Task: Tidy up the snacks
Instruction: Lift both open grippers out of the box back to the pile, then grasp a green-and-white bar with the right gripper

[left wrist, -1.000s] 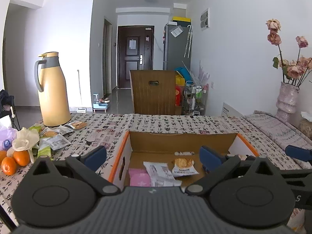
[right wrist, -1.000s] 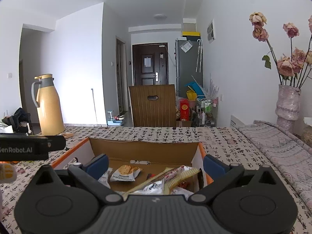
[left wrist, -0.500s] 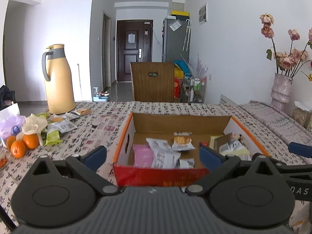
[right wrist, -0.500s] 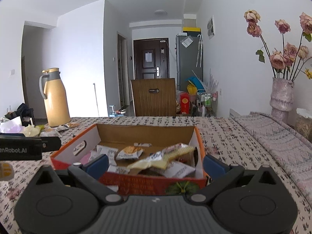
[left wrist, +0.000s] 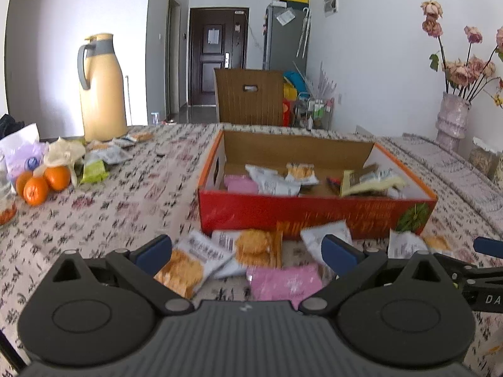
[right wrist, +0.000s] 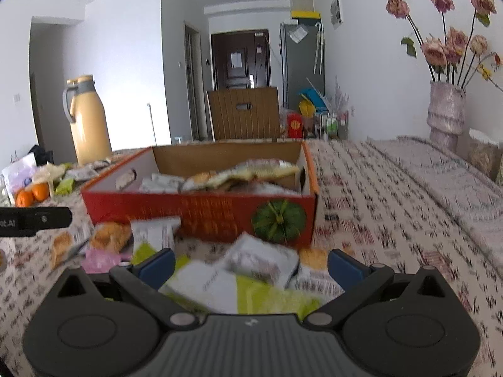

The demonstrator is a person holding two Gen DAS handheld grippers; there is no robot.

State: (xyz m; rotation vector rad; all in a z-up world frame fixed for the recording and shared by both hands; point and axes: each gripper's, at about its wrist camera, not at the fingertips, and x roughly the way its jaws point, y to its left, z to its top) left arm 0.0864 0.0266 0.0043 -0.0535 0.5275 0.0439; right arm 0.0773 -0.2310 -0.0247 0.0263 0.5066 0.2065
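A red and orange cardboard box (left wrist: 314, 212) (right wrist: 201, 212) sits on the patterned tablecloth and holds several snack packets. More packets lie loose in front of it: cookie packs (left wrist: 254, 246), a pink pack (left wrist: 283, 281), white packs (right wrist: 262, 259) and a green and white pack (right wrist: 239, 289). My left gripper (left wrist: 246, 251) hovers open over the cookie and pink packs, holding nothing. My right gripper (right wrist: 251, 265) is open above the green and white packs, also holding nothing.
A yellow thermos jug (left wrist: 100, 91) stands at the back left, with oranges (left wrist: 44, 182) and more wrapped snacks (left wrist: 94, 163) beside it. A vase of dried roses (right wrist: 446, 106) stands at the right. A brown chair back (left wrist: 250, 97) is behind the table.
Both grippers have pulled back and away from the box toward the near table edge. The loose packets in front of the box have come into view beneath them. Both stay open.
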